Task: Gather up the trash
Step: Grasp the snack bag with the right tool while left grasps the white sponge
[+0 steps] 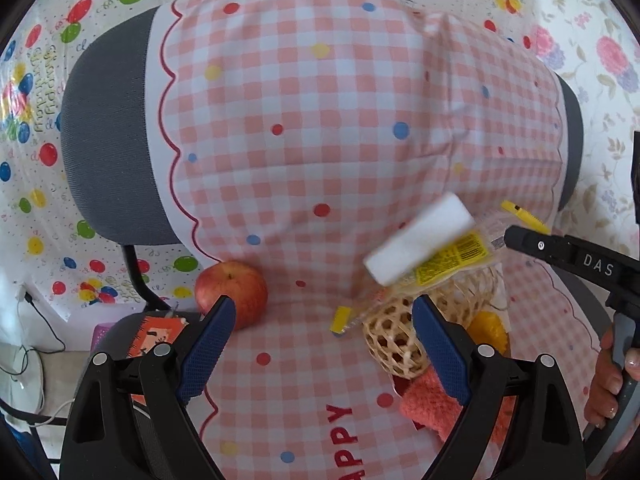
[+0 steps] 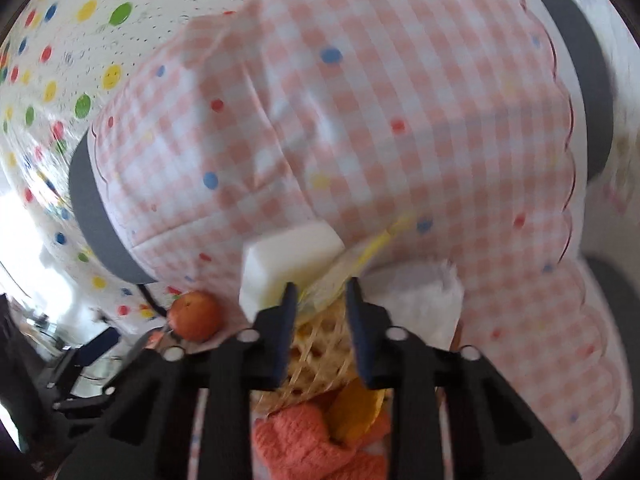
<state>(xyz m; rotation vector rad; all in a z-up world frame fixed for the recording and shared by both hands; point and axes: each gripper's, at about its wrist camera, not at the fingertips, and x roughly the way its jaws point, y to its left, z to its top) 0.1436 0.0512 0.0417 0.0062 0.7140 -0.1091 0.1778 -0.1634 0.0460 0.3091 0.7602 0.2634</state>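
Wrapper [image 1: 448, 260] with white block clamped in right gripper [image 2: 320, 288] above wicker basket [image 1: 394, 344]; left gripper [image 1: 324, 308] apart.

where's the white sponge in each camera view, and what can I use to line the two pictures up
Left wrist: the sponge is right of centre, in the air above the wicker basket, in a clear wrapper that the right gripper holds.
Right wrist: the sponge is low at centre, just beyond the right gripper.
Shared landmark: the apple, on the checked cloth left of the sponge in both views.
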